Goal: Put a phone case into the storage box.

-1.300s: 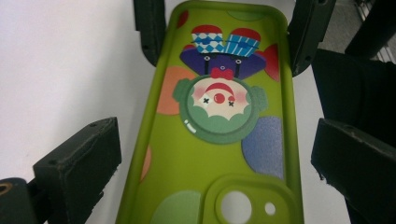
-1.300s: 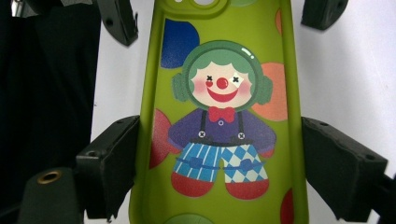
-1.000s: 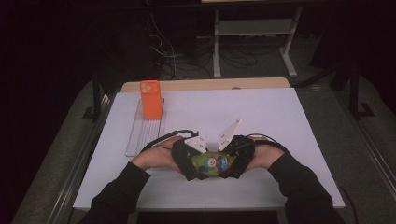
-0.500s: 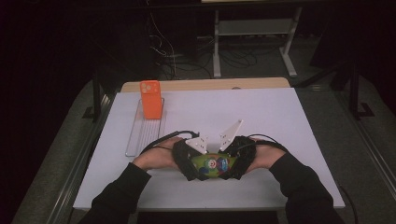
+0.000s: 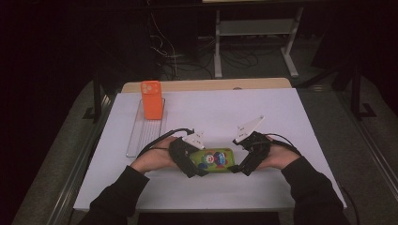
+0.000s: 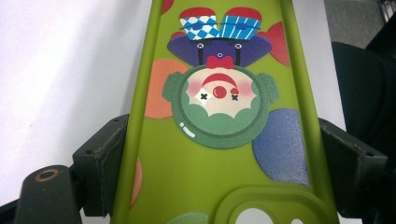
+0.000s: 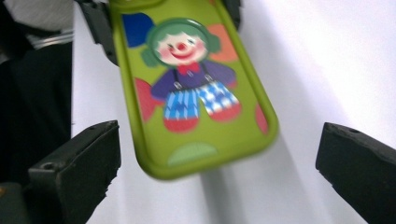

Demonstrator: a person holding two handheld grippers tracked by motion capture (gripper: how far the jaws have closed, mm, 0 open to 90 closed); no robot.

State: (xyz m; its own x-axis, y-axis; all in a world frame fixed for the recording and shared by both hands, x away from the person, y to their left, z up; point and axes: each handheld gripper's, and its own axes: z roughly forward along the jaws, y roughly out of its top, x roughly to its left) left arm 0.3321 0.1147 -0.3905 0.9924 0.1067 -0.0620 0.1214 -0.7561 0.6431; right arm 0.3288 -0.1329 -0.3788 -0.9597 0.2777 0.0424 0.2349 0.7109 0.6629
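Note:
A green phone case (image 5: 213, 159) printed with a clown lies flat near the front of the table, between my two hands. My left gripper (image 5: 196, 163) is shut on its camera-hole end; in the left gripper view both pads (image 6: 100, 161) press the long edges of the case (image 6: 219, 116). My right gripper (image 5: 240, 164) is open at the other end, and its jaws have just been opening. In the right gripper view the case's (image 7: 191, 88) rounded end reaches between the wide jaws of my right gripper (image 7: 219, 172), with gaps on both sides.
An orange phone (image 5: 152, 100) stands upright at the far end of a clear ribbed tray (image 5: 143, 136) on the left of the white mat (image 5: 281, 117). The person's dark sleeves come in from the bottom edge. Behind the table are cables and a metal stand.
The right hand has drawn off to the right, and its gripper no longer touches the case's end. The left hand and the case have stayed in place.

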